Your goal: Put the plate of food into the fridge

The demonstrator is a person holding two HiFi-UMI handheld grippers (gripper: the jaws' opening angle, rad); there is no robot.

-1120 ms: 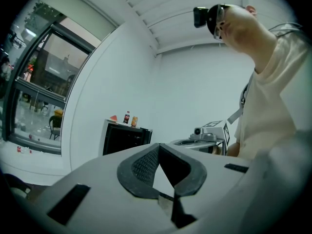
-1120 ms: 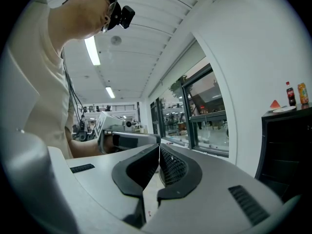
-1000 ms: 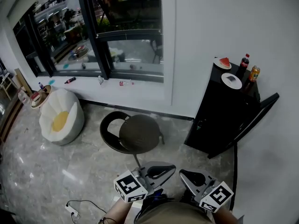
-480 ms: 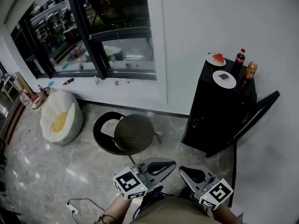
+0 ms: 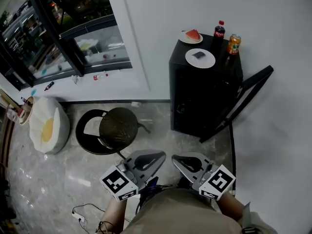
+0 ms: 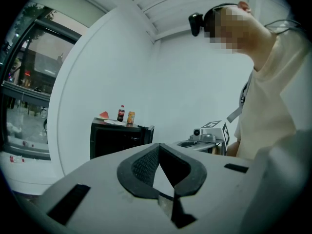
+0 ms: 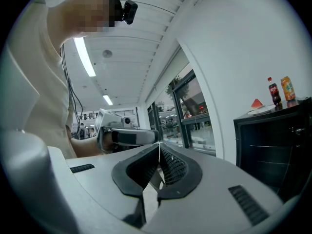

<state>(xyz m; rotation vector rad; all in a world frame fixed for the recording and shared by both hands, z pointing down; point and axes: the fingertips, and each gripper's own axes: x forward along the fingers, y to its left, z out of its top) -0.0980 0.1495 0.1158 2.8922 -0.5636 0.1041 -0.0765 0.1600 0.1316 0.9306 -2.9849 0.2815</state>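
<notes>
A black mini fridge [image 5: 202, 94] stands against the white wall with its door [image 5: 241, 101] swung open to the right. On its top sit a white plate with a dark piece of food [image 5: 200, 58], a plate with a watermelon slice [image 5: 191, 36], a cola bottle [image 5: 219, 32] and an orange can [image 5: 234, 44]. Both grippers are held low near my body, well short of the fridge. My left gripper [image 5: 157, 156] and right gripper [image 5: 178, 161] are shut and hold nothing. The left gripper view shows the fridge [image 6: 117, 138] far off; the right gripper view shows it [image 7: 275, 140] at the right.
A round black stool [image 5: 109, 130] stands on the marble floor left of the fridge. A white beanbag [image 5: 44, 126] lies at the far left below the dark window [image 5: 63, 28]. A cable [image 5: 80, 213] trails on the floor near my feet.
The view has swung toward the fridge, which now sits higher and more central, with the window sliding off to the left. Both grippers stay shut and low.
</notes>
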